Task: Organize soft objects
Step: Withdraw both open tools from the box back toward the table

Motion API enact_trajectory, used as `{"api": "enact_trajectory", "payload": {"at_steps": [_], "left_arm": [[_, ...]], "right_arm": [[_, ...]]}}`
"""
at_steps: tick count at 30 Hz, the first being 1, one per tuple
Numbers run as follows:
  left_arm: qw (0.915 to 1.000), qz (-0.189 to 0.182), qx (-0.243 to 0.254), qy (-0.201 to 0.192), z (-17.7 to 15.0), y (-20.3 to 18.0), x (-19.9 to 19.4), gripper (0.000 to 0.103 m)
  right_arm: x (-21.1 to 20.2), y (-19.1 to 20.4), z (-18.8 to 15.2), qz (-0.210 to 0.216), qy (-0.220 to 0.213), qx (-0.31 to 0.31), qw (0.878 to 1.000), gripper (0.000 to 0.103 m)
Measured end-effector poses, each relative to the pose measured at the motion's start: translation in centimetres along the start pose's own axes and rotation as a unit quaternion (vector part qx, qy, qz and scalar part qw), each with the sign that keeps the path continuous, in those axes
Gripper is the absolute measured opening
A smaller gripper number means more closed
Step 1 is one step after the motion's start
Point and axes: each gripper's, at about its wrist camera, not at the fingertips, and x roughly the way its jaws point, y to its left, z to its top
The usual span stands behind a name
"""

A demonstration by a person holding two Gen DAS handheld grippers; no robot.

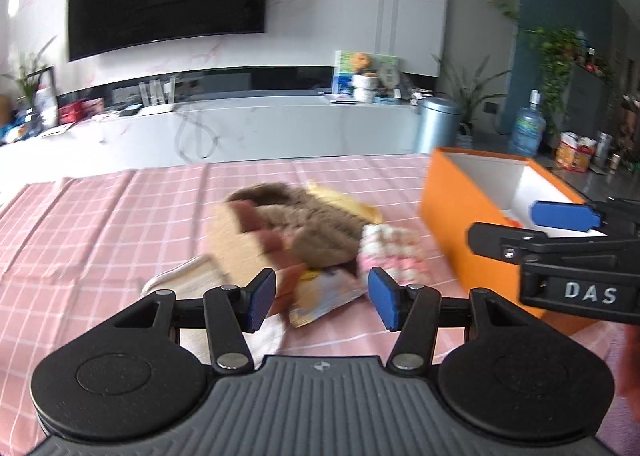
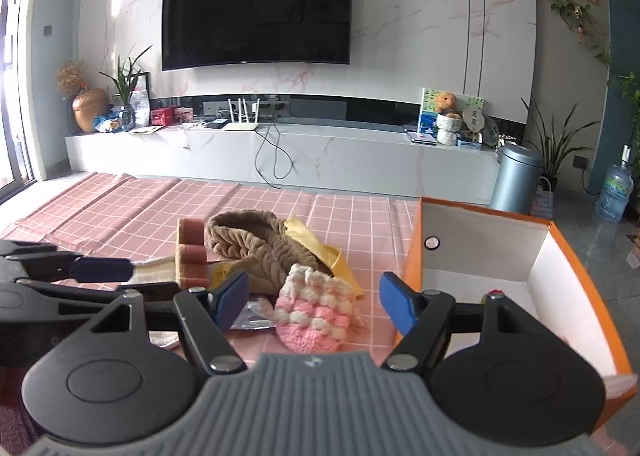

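Right gripper (image 2: 314, 302): jaws wide apart, nothing held; pink-and-white crocheted pouch (image 2: 314, 312) lies on the pink checked cloth (image 2: 120, 208) between and just past its 2 blue pads. Left gripper (image 1: 322, 298): parted, empty, facing the pile. Brown fuzzy slipper (image 2: 256, 246) rests on a yellow item, blurred. Orange box (image 2: 476, 256) stands open just right of the pile.

A pink checked cloth (image 2: 120, 212) covers the surface, and on it sits a heap of soft things (image 2: 256, 252), a pink-and-white crocheted pouch (image 2: 316, 312) at its near edge, with an orange box (image 2: 412, 256) just beside.
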Motion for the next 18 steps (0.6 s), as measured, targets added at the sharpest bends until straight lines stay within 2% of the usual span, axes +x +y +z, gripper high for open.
{"api": "enact_trajectory", "payload": {"at_steps": [3, 8, 18], "left_arm": [[0.9998, 0.005, -0.019, 0.006, -0.9, 1.4, 0.0, 0.064], [0.9988, 0.009, -0.04, 0.026, -2.3, 3.4, 0.5, 0.064], [0.9963, 0.015, -0.071, 0.045, -2.6, 5.4, 1.7, 0.062]], "right_arm": [[1.2, 0.7, -0.7, 0.016, 0.023, 0.014, 1.0, 0.072], [3.1, 2.2, -1.7, 0.025, 0.055, -0.002, 0.998, 0.072], [6.0, 3.5, -2.2, 0.038, 0.089, -0.023, 0.995, 0.067]]}}
